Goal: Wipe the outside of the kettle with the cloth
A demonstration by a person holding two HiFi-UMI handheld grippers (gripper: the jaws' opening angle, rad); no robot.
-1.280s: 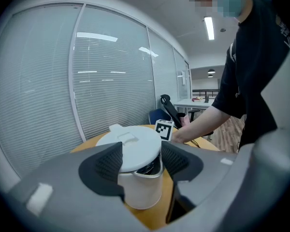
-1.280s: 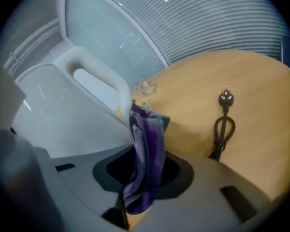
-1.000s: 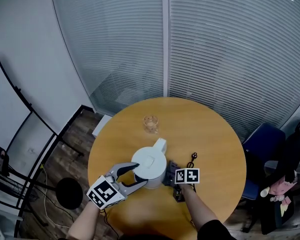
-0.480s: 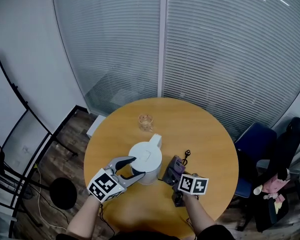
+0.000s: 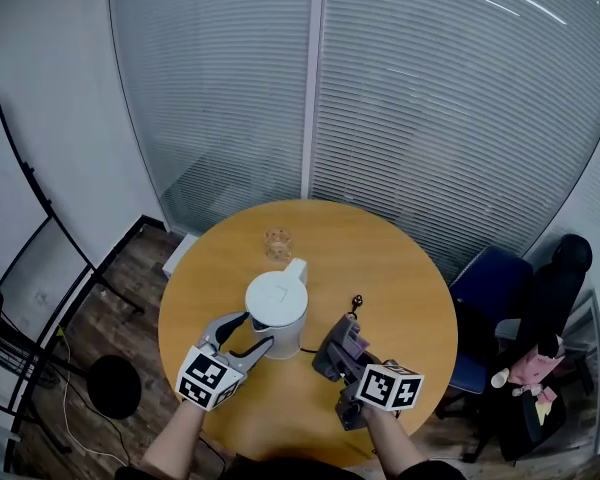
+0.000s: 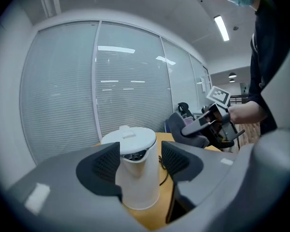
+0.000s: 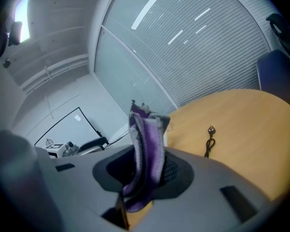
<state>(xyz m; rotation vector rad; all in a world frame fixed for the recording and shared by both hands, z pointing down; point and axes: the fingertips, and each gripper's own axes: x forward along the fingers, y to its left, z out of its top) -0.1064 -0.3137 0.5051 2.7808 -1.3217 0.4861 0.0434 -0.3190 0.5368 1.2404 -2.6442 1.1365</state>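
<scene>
Left tongs [image 6: 140, 161] are spread wide, with the white kettle [image 6: 135, 173] standing upright right between the two dark pads. The left pad looks like it's up against the kettle wall and the right one has a sliver of gap, but I can't say for sure it's touching. From the head view they come at the kettle from about 7 o'clock.

Right tongs [image 7: 145, 166] are clamped down on the purple cloth [image 7: 146, 139], which sticks up in a folded bunch above the pads and hangs a bit below them too. They sit at roughly 4 o'clock from the kettle, cloth off the kettle, a small gap between.

Everything's on a round wooden table [image 5: 400, 298]. A black power cord [image 7: 210, 139] lies at the kettle's 3 o'clock, and a small clear glass [image 5: 277, 240] stands at its 12 o'clock. A blue chair [image 5: 485, 288] sits off the table's 3 o'clock edge.
</scene>
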